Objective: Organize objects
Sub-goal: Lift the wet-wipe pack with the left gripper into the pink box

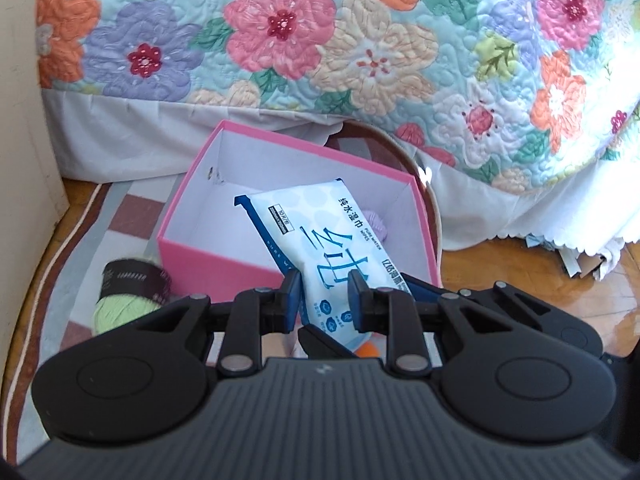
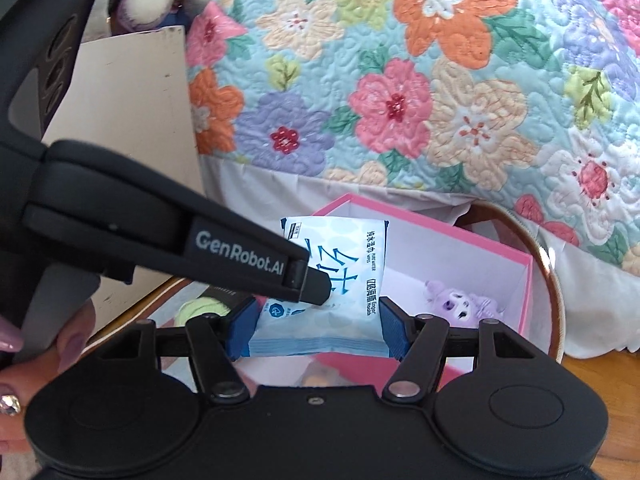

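Observation:
A white and blue pack of wet wipes (image 1: pixel 320 236) hangs tilted over the open pink box (image 1: pixel 188 216). My left gripper (image 1: pixel 325 300) is shut on the pack's near end, one pad on each face. In the right wrist view my right gripper (image 2: pixel 316 332) clamps the same pack (image 2: pixel 340 276) across its width between blue pads (image 2: pixel 240 330). The left gripper's black finger (image 2: pixel 256 264) reaches in from the left and pinches the pack from above. A purple plush toy (image 2: pixel 460 304) lies inside the box (image 2: pixel 496 248). A green yarn ball (image 1: pixel 120 300) with a dark label sits left of the box.
A bed with a floral quilt (image 1: pixel 360 48) rises right behind the box. The box stands on an oval patterned rug (image 1: pixel 80 232) over a wooden floor (image 1: pixel 520 288). A cream panel (image 1: pixel 24 120) closes off the left. Paper scraps (image 1: pixel 580 260) lie under the bed skirt.

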### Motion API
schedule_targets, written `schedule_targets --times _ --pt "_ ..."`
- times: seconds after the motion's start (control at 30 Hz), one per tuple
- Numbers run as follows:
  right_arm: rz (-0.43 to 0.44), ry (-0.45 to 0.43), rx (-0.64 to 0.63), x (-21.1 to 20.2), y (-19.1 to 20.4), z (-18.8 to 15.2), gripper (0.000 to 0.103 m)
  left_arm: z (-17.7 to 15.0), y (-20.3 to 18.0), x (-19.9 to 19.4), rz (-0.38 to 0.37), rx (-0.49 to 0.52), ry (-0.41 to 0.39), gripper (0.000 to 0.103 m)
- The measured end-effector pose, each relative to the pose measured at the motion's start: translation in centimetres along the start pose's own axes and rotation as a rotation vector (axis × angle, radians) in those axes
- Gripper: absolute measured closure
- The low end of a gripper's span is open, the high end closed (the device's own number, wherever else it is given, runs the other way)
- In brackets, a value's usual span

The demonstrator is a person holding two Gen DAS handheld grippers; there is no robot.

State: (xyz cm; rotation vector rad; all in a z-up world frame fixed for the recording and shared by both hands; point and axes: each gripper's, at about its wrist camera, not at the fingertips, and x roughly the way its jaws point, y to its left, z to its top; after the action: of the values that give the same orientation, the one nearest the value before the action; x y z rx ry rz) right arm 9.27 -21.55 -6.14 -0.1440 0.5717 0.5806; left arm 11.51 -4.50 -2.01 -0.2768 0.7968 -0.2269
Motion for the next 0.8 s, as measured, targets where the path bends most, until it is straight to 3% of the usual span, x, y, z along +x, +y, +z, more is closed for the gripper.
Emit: schedule_targets --times 0.27,0.47,0.8 --pt "0.031 0.041 0.098 4.0 -4.5 2.3 0.034 3.4 -0.4 5.0 0.006 -0.003 0.045 0.080" --pt "0.052 0.128 0.165 8.5 -7.1 3.3 0.035 5.3 0.5 10.3 0.019 -0.032 0.128 0.080" --pt "0.085 0.292 0.251 15.6 -10.0 3.5 0.045 6.5 3.9 18.6 0.035 -0.171 0.280 0.080"
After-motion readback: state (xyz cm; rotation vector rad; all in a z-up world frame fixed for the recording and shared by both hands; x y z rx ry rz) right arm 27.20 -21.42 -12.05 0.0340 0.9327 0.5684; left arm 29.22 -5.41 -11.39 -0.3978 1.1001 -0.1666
